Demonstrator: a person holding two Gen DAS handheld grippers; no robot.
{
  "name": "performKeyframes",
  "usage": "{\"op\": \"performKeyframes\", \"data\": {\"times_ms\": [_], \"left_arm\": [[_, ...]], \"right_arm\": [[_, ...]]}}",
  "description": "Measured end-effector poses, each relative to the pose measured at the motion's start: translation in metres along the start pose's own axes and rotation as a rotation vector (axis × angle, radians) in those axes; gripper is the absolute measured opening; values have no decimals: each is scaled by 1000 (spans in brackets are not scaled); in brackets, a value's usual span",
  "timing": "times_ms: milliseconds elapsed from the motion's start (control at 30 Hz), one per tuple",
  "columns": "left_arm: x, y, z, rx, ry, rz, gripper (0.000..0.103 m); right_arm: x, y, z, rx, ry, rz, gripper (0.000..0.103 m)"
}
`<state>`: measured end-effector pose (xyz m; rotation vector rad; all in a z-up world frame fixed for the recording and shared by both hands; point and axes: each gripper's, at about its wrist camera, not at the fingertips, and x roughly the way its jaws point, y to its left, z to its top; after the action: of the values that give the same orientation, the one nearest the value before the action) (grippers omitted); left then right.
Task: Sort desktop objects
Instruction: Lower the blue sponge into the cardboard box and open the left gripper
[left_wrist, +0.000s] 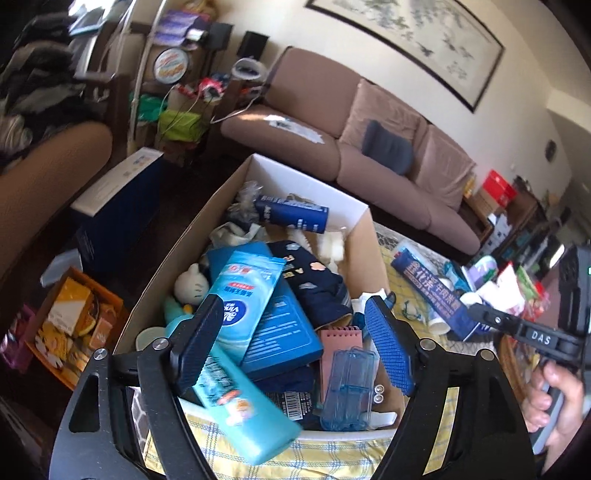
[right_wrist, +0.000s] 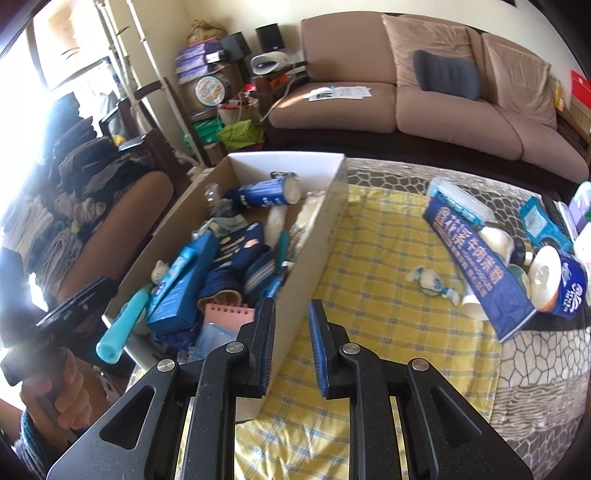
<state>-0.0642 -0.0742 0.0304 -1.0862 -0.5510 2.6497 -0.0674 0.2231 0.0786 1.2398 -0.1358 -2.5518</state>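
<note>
The cardboard box (left_wrist: 177, 254) on the yellow checked cloth (right_wrist: 369, 258) is already crammed. My left claw (left_wrist: 291, 343) hangs over it, jaws wide, with the light-blue bottle (left_wrist: 236, 398) slipping loose across the pile, so I'd back straight off. My right claw (right_wrist: 291, 347) is nearly closed and empty, beside the box wall.
</note>
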Motion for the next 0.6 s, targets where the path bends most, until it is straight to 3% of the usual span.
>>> {"op": "performKeyframes", "data": {"times_ms": [167, 367, 400, 467, 600], "left_arm": [[-4, 9, 1, -37, -14, 14, 76], [-3, 0, -3, -4, 0, 4, 76], [-2, -3, -4, 6, 4, -1, 76], [-3, -7, -4, 29, -4, -49, 76], [0, -18, -9, 75, -24, -73, 78]], "right_arm": [[-9, -33, 0, 79, -11, -34, 21], [-6, -87, -9, 190, 9, -96, 34], [-4, -96, -12, 191, 19, -107, 39], [1, -111, -19, 188, 45, -145, 67], [0, -151, -35, 237, 53, -220, 67]]}}
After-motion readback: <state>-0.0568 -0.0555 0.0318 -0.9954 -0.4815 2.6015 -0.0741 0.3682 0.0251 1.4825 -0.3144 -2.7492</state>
